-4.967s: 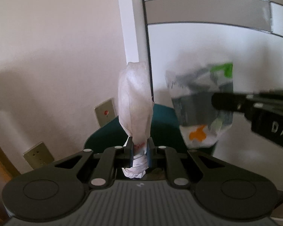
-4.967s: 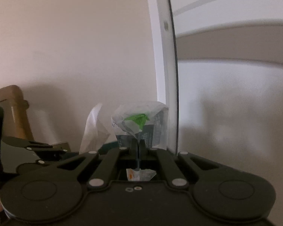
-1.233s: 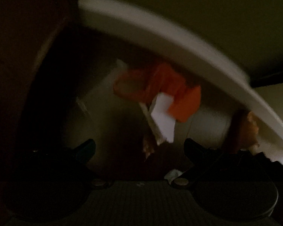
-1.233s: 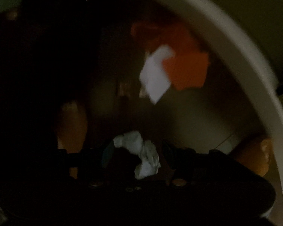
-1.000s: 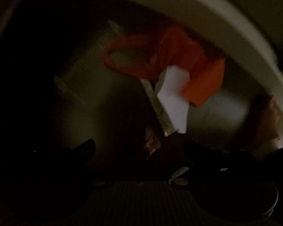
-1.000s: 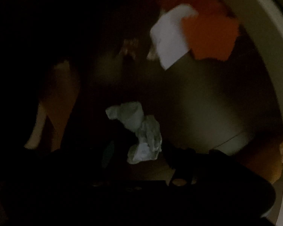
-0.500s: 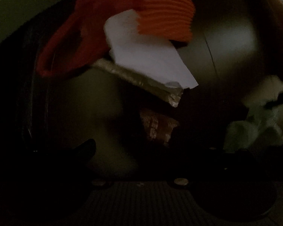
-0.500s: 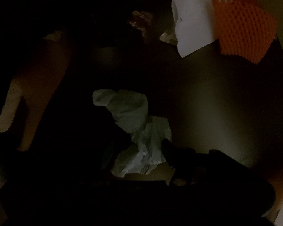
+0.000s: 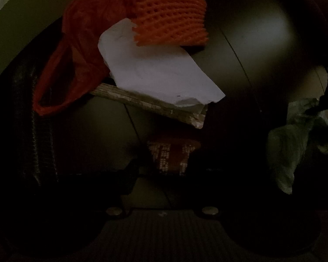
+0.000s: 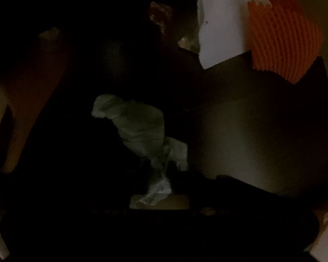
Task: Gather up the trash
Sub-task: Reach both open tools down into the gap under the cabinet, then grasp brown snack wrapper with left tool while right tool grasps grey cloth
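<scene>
- Closing both jaws inside the dark bin (image 9: 262, 32); a second ago they stood wide.
- Left gripper (image 9: 170, 170): narrowing around the red-printed wrapper (image 9: 170, 155), lower centre; contact too dark to confirm.
- Right gripper (image 10: 161, 187): pinching the crumpled pale wrapper (image 10: 142, 126), lower centre.
- Judgement: I am re-gripping the trash, not releasing it.

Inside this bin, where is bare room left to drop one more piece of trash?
The widest bare bin surface lies right of the crumpled wrapper, below the white paper and orange foam net. A smaller patch lies under the red bag, left of the patterned wrapper. Around paper, net and bag it is crowded.
</scene>
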Demonstrator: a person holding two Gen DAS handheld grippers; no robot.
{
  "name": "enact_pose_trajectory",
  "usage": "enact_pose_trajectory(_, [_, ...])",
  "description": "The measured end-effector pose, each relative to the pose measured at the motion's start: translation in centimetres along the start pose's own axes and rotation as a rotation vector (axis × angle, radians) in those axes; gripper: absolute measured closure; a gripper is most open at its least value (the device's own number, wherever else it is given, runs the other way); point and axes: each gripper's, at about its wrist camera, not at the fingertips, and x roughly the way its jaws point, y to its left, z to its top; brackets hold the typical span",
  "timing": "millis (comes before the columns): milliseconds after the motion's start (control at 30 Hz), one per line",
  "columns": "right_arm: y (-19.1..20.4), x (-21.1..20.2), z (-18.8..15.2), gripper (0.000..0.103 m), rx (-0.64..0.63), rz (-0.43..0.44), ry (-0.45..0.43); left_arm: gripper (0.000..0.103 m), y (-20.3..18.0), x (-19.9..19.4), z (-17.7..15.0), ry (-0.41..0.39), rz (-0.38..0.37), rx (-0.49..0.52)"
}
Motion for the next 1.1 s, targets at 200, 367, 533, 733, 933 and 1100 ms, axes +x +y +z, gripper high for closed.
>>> enact_pose_trajectory(200, [-0.5, -1.7, 0.2, 0.102, -0.007, -0.01, -0.034, 0.061, -0.3, -1.5, -0.4, -0.025, 0.002, -0.025])
enact_pose_trajectory(367, [-1.1, -4.6, -0.4, 0.102, -0.002, -0.017, -0.064, 0.061, 0.3, -3.8, -1.0, -0.057, -0.001, -0.068])
enact_pose_trajectory(533, [-1.4, -8.6, -0.2, 0.102, 0.068, -0.049, -0.121, 0.061, 1.9, -8.2, -2.2, -0.116, 0.028, -0.114])
enact_pose_trajectory(733, [-1.2, -16.5, 0.5, 0.102, 0.175, -0.105, -0.242, 0.061, 4.8, -15.3, -3.0, -0.189, 0.063, -0.215])
enact_pose_trajectory(933, [-0.9, -24.1, 0.6, 0.102, 0.246, -0.162, -0.345, 0.061, 7.6, -23.5, -3.1, -0.314, 0.123, -0.33])
enact_pose_trajectory(1100, [0.1, -29.9, 0.9, 0.102, 0.324, -0.182, -0.458, 0.061, 9.4, -30.8, -4.0, -0.419, 0.188, -0.42])
